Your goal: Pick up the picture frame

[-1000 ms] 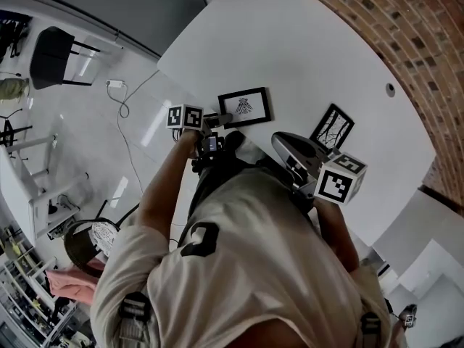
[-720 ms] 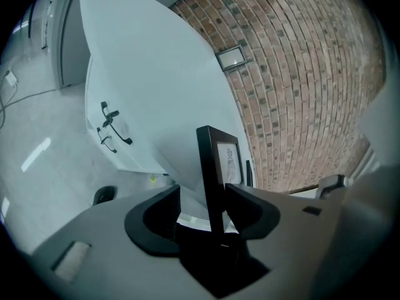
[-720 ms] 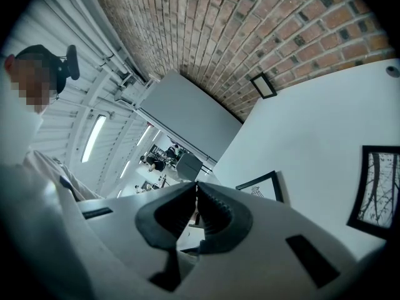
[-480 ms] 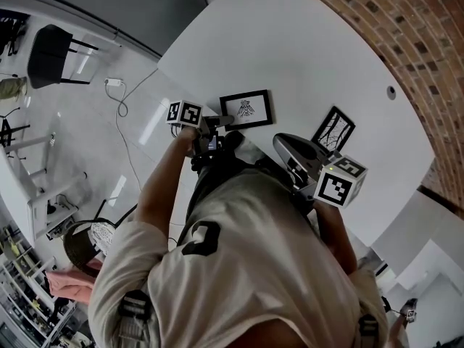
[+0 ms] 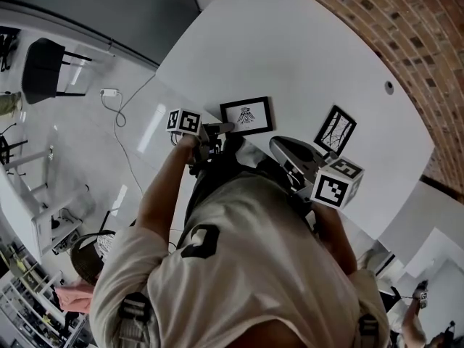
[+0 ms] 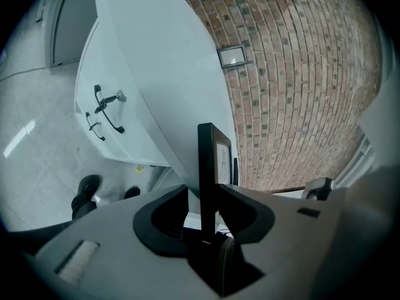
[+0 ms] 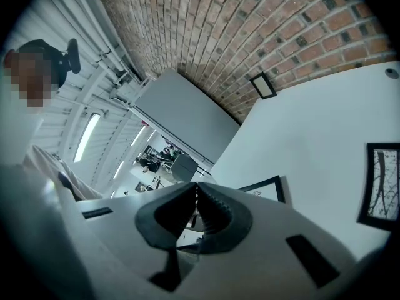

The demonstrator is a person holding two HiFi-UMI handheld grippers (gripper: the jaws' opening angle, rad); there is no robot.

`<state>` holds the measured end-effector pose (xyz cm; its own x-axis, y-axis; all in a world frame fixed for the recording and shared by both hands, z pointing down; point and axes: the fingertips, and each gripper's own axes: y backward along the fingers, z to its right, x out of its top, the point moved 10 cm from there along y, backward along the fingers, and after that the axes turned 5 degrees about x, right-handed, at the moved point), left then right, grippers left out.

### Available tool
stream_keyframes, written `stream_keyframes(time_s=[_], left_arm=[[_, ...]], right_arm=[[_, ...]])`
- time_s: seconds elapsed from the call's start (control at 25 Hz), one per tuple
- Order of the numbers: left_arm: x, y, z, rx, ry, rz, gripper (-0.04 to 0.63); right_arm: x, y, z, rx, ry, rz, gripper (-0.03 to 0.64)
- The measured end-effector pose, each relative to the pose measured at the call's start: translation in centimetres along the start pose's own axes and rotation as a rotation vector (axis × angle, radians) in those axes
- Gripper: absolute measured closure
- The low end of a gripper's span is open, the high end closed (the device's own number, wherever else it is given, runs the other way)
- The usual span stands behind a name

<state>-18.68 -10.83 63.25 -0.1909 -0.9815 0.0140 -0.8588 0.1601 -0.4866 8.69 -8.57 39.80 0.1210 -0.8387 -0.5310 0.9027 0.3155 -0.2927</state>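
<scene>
The picture frame is a small rectangle with a thin black border and a white mount. A little dark drawing sits at its middle, too small to make out. It lies flat on the white desk, close to the near edge and well apart from the brick wall.

The left gripper reaches it from the person's side, at the end of a bare forearm stretched forward and tipped slightly down. In the left gripper view the frame's black edge stands thin between the two jaws, with a strip of the white mount showing on one face. The jaws are closing on it. One jaw already lies against the frame, and a narrow slit of light remains at the other, so the grip is not yet firm.

The right gripper is held close to the body, over the desk's near edge. Its ridged jaws are pressed together with nothing between them. Just beyond it lies a second frame, black-bordered with a branch-like drawing and turned at an angle to the first.

The only markings are the black-and-white square patterns on each gripper's cube
</scene>
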Motion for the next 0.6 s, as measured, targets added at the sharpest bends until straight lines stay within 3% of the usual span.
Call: stream_keyframes(time_s=[0.28, 0.6], left_arm=[[0.4, 1.2, -0.9, -0.059, -0.001, -0.036, 0.474], [1.0, 1.7, -1.8, -0.137, -0.022, -0.11, 0.489]], right_arm=[[-1.6, -3.2, -2.4, -0.039, 0.017, 0.024, 0.611], [-4.4, -3.8, -5.0, -0.188, -0.017, 0.11, 0.611]])
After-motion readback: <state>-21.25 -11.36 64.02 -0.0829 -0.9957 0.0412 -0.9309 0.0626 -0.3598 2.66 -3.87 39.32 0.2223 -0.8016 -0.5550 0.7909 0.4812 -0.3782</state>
